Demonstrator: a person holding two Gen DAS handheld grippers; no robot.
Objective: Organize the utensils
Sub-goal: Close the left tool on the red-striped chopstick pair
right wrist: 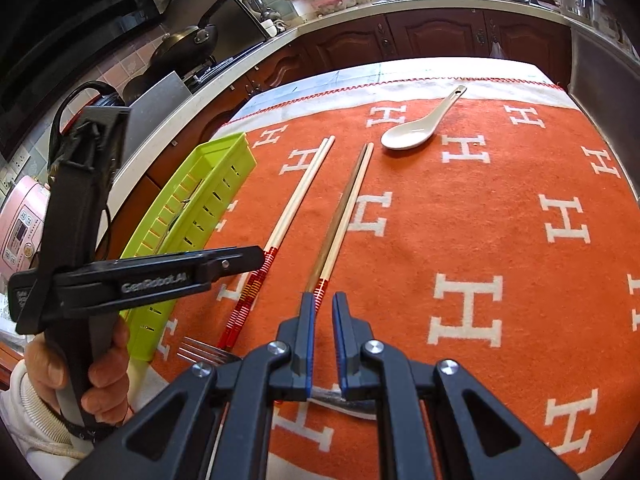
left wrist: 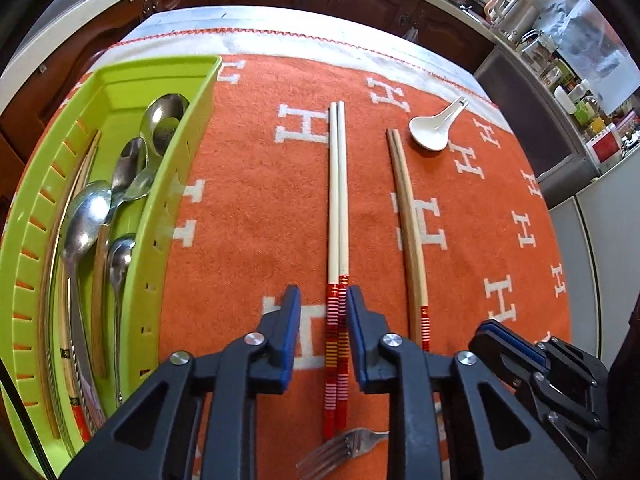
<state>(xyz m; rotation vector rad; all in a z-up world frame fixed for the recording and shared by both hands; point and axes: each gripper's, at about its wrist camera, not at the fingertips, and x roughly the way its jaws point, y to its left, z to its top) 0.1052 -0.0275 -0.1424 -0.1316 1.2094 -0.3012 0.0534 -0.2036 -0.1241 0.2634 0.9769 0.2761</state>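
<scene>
My left claw point(left wrist: 323, 308) straddles the pale chopsticks point(left wrist: 337, 200), not yet pinching; I should squeeze both together, then lift level.

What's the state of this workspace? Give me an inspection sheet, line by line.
Surface: orange cloth with white H pattern.
Job's things: pale chopstick pair, darker chopstick pair, white spoon and fork on the cloth; metal spoons in the green tray.
Clutter: nothing seen.
Grippers: left gripper open, straddling the pale pair; right gripper narrowly open, empty.
Cables: black cord, off the table.
Surroundings: wooden cabinets, pans.
</scene>
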